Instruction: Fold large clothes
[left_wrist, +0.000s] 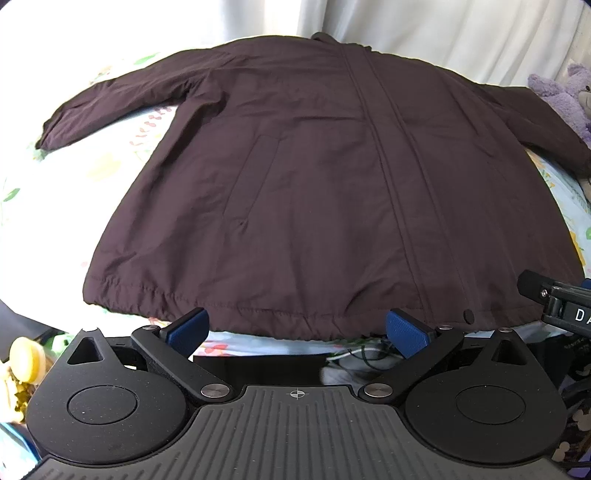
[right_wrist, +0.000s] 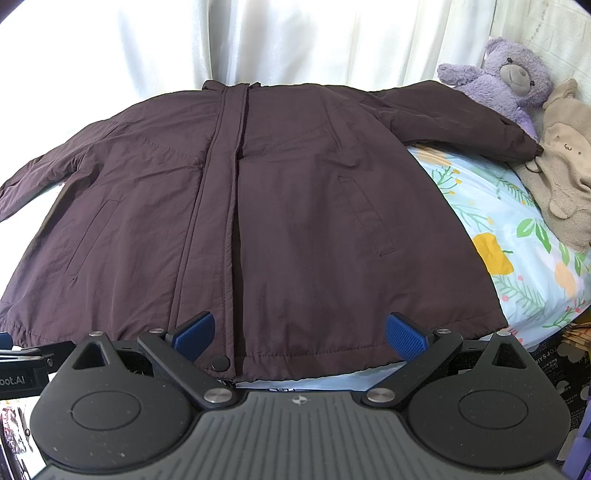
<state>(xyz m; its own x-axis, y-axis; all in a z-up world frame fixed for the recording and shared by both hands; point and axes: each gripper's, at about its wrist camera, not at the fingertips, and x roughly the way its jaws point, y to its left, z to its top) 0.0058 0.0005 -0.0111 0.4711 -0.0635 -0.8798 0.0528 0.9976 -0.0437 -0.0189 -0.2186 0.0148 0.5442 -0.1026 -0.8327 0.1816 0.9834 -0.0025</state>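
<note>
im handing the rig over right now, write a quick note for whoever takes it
Left hand-held gripper: open, holding nothing, at the hem left of the front placket.
Right hand-held gripper: open, holding nothing, at the hem by the snap button.
Jacket: spread flat, front up, closed, on the floral bed sheet; both sleeves out sideways, the right one reaching the purple teddy bear.
Done: laid out only, no fold.
Left: all folds.

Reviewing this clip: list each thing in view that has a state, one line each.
jacket: spread flat, front up, closed, unfolded
left hand-held gripper: open, at the hem, holding nothing
right hand-held gripper: open, at the hem, holding nothing
purple teddy bear: propped beside the sleeve
</note>
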